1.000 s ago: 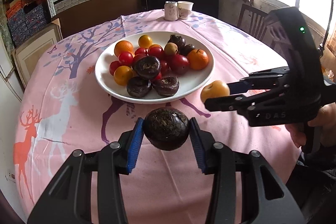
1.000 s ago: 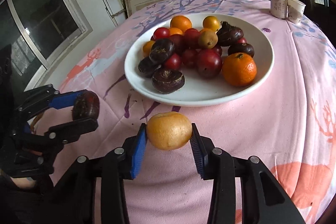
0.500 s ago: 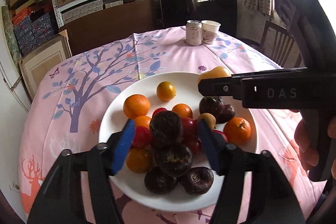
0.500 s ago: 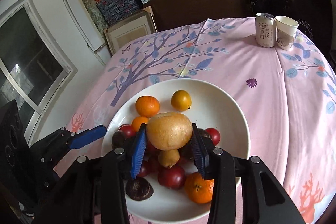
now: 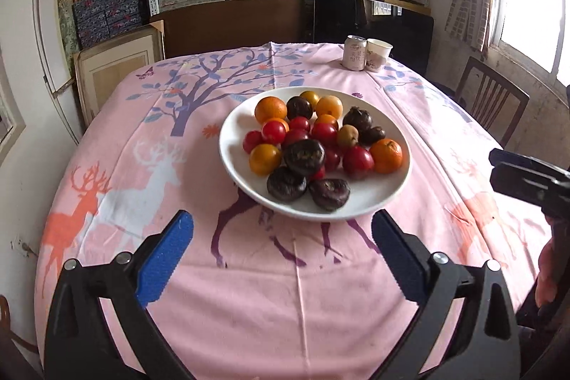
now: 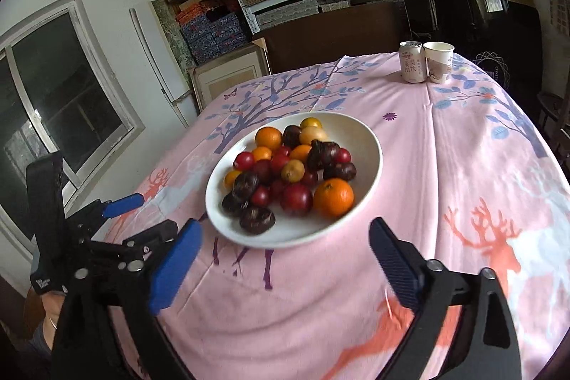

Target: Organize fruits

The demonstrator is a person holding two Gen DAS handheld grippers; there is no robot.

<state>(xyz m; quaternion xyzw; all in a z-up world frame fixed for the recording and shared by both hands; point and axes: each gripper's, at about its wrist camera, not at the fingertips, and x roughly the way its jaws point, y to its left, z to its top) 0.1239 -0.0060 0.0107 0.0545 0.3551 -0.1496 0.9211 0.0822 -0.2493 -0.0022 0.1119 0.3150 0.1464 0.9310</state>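
Observation:
A white plate (image 5: 390, 198) (image 6: 370, 145) on the pink tablecloth holds several fruits: oranges, red tomatoes, dark purple fruits and yellow ones. A dark fruit (image 5: 298, 107) and a yellow fruit (image 5: 329, 106) lie at the plate's far side; the same yellow fruit (image 6: 312, 135) shows in the right wrist view. My left gripper (image 5: 281, 255) is open and empty, above the cloth in front of the plate. My right gripper (image 6: 285, 267) is open and empty, also in front of the plate. The left gripper shows in the right wrist view (image 6: 142, 212), open.
A drink can (image 5: 354, 53) (image 6: 412, 62) and a paper cup (image 5: 378, 55) (image 6: 439, 62) stand at the table's far edge. A wooden chair (image 5: 490, 102) stands at the right. Shelves of boxes and a framed board line the back wall.
Both grippers have opened and let go of their fruit: the dark fruit and the yellow fruit now lie on the plate. Both grippers have drawn back toward the near edge of the table.

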